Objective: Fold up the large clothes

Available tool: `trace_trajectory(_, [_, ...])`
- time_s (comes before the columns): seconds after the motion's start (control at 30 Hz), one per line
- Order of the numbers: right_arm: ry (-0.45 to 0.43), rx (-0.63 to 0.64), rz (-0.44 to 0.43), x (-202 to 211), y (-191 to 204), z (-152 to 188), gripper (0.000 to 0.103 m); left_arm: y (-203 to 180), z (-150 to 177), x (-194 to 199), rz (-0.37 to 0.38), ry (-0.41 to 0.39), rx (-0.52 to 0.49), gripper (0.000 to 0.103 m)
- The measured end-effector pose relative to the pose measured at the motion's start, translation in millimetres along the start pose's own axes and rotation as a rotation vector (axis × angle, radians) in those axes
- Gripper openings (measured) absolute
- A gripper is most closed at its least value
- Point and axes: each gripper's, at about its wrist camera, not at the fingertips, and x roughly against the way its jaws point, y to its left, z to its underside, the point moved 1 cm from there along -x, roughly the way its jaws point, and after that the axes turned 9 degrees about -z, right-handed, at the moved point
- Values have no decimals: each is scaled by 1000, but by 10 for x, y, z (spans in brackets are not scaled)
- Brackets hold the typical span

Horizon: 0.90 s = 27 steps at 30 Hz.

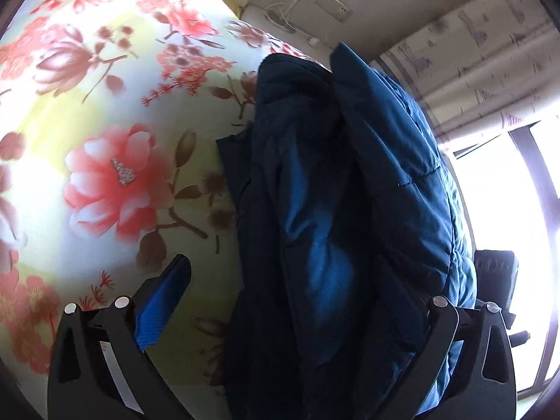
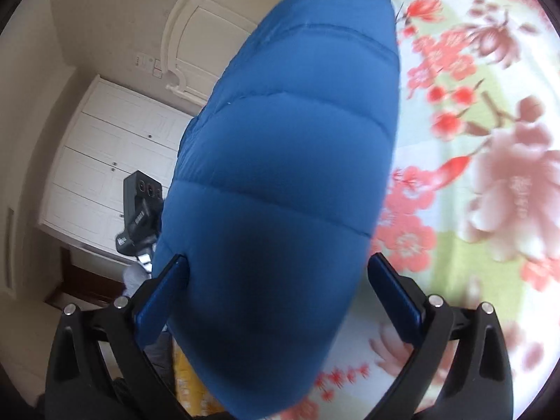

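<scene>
1. Blue quilted jacket (image 1: pixel 350 217) lies on the bed's floral sheet (image 1: pixel 105 140), bunched into a long roll.
2. In my left wrist view its long axis runs from my tongs away toward the far wall, along the bed's right edge.
3. Left tongs (image 1: pixel 280 280) spread wide, jacket bulk between the fingers; one blue pad (image 1: pixel 157 311) clear of the fabric, the other hidden behind it. Released, I see no pinch.
4. Right tongs (image 2: pixel 276 280) fully spread, a puffy quilted jacket section between them, pointing toward the white headboard (image 2: pixel 210 35). No clamp.
</scene>
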Motion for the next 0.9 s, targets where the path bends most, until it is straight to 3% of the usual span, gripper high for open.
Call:
trace_trajectory(0.07, [6, 12, 5, -72, 41, 1, 101, -32, -11, -20, 5, 6, -25, 92])
trace_trajectory(0.1, [7, 16, 10, -99, 55, 0, 101, -56, -10, -27, 22, 8, -37, 70])
trace_trajectory(0.13, [5, 23, 14, -93, 56, -18, 101, -78, 11, -55, 107, 29, -26, 58])
trace_trajectory(0.17, [-4, 44, 20, -114, 77, 9, 101, -96, 53, -32, 106, -3, -25, 57])
trace_trajectory(0.23, [-36, 132, 69, -110, 200, 88, 86, -211, 122, 15, 68, -70, -84, 49])
trace_trajectory(0.3, [-64, 209, 116, -122, 315, 103, 78, -313, 154, 83, 47, -119, -90, 37])
trace_trajectory(0.43, [-102, 376, 208, -43, 581, 143, 65, -647, 40, 122, 39, -195, -98, 32])
trace_trajectory(0.57, [-163, 461, 278, 285, 737, -79, 64, -1096, -293, -39, 107, -229, -102, 28])
trace_trajectory(0.67, [-197, 495, 342, 557, 745, -308, 64, -1549, -572, -252, 101, -244, -119, 28])
trace_trajectory(0.8, [-163, 421, 358, 857, 297, -776, 65, -1843, -758, -814, 10, -173, -105, 29])
trace_trajectory(0.9, [-143, 327, 354, 914, -225, -988, 69, -1815, -716, -939, 31, -173, -71, 30])
